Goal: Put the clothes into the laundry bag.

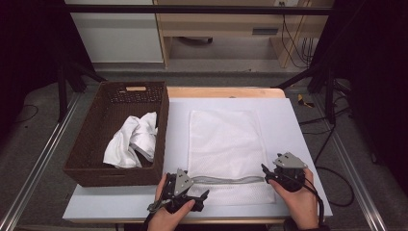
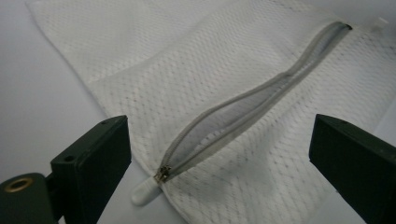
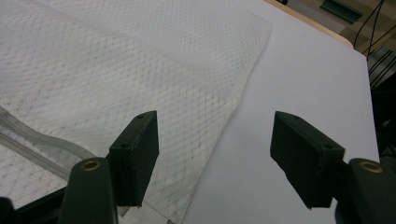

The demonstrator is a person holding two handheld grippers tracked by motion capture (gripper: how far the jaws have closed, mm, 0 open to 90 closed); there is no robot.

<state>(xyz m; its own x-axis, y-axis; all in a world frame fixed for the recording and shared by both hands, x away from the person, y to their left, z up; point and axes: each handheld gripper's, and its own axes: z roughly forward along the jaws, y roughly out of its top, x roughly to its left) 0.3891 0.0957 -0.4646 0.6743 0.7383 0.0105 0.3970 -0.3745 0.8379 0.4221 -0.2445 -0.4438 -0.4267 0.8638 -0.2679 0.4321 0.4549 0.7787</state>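
Grippers — left gripper (image 2: 219, 154) and right gripper (image 3: 215, 154) — both gape unloaded, so you bracket the mesh bag's (image 1: 226, 139) zipper (image 2: 252, 102) ends, likely to grab.

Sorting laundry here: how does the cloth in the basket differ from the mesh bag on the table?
The cloth is crumpled in a heap inside the basket; the mesh bag lies flat on the table. The cloth looks smooth and plain; the bag is netted, with a grey zipper partly open. Both are white.
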